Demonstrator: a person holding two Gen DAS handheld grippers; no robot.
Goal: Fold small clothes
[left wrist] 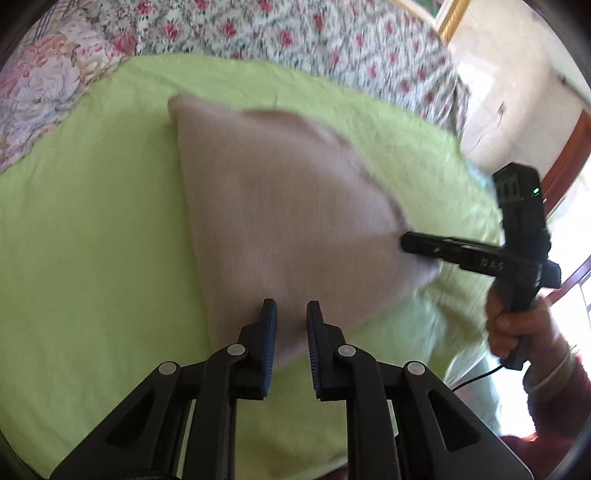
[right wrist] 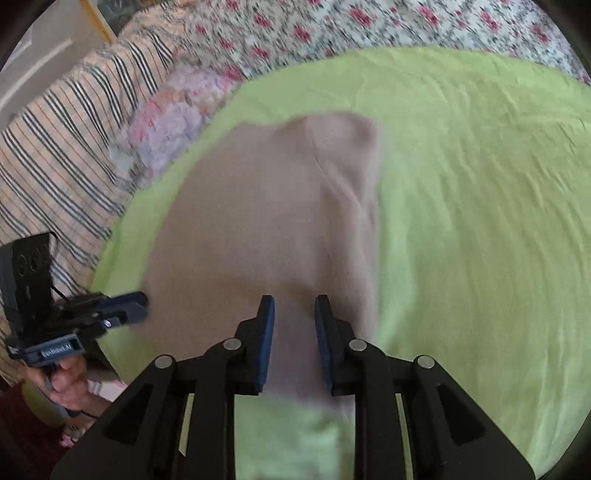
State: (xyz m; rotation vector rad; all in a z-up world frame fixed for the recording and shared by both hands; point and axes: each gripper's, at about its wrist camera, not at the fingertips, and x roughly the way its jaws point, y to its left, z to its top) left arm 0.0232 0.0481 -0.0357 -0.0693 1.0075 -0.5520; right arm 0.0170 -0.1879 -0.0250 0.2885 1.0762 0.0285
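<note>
A small beige garment (left wrist: 280, 206) lies on a lime green sheet (left wrist: 92, 240); it also shows in the right wrist view (right wrist: 266, 221). My left gripper (left wrist: 291, 306) has the garment's near edge between its fingers, which stand a little apart. It shows from the side in the right wrist view (right wrist: 142, 306) at the garment's left edge. My right gripper (right wrist: 294, 302) has the garment's other near edge between its fingers, also a little apart. It shows in the left wrist view (left wrist: 406, 243) at the garment's right corner, which looks lifted. The garment is blurred.
A floral quilt (left wrist: 295, 33) lies beyond the green sheet (right wrist: 461, 221). A striped blanket (right wrist: 66, 147) and a pastel floral pillow (right wrist: 173, 114) lie at the left. A wall (left wrist: 509, 81) and wooden trim are at the far right.
</note>
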